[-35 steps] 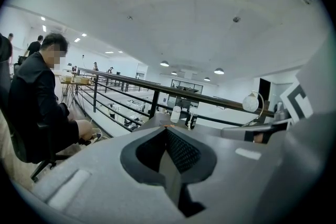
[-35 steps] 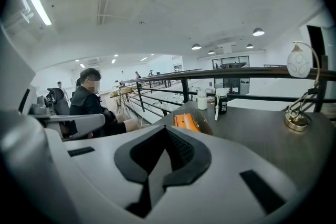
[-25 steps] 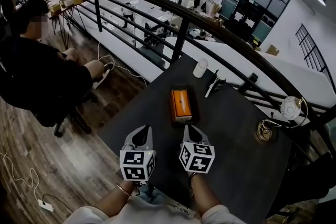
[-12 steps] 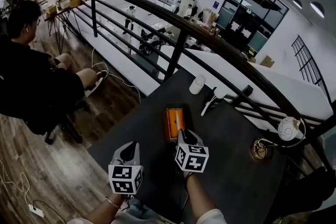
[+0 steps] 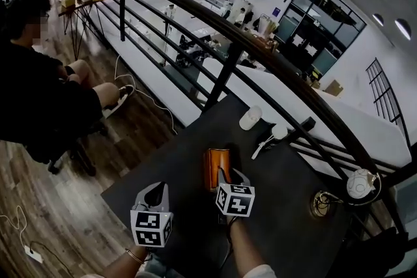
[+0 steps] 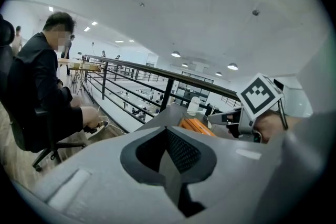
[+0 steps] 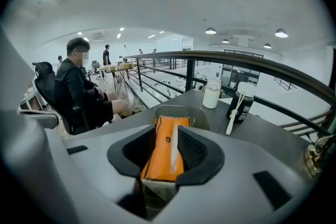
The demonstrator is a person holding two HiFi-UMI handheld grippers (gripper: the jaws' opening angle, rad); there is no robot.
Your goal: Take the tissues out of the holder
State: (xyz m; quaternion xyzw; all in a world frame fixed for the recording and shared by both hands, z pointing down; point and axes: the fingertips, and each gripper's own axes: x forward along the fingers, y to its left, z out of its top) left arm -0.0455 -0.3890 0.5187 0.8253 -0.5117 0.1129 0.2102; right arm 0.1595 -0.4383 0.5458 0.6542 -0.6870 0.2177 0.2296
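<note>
Tissues (image 5: 217,167), an orange pack, sit in the holder (image 7: 203,117) mid-table (image 5: 293,218), at 12 o'clock from the right tongs (image 5: 231,176).

A seated person (image 5: 39,94) is at 9 o'clock, off the table. The left tongs (image 5: 154,192) hang at 8 o'clock from the pack. The left gripper view shows their jaws together with nothing between, and it alone catches the right tongs' marker cube (image 6: 259,97) side-on. The right tongs' jaws are opening, with the pack's near end between them. Only the right gripper view shows the white tissue strip (image 7: 173,151) along the pack's top and the holder's pale rim. A white cup (image 5: 250,118) and a black bottle (image 7: 242,105) stand at 1 o'clock. Only the head view shows the brass stand (image 5: 321,202) at 3 o'clock.
</note>
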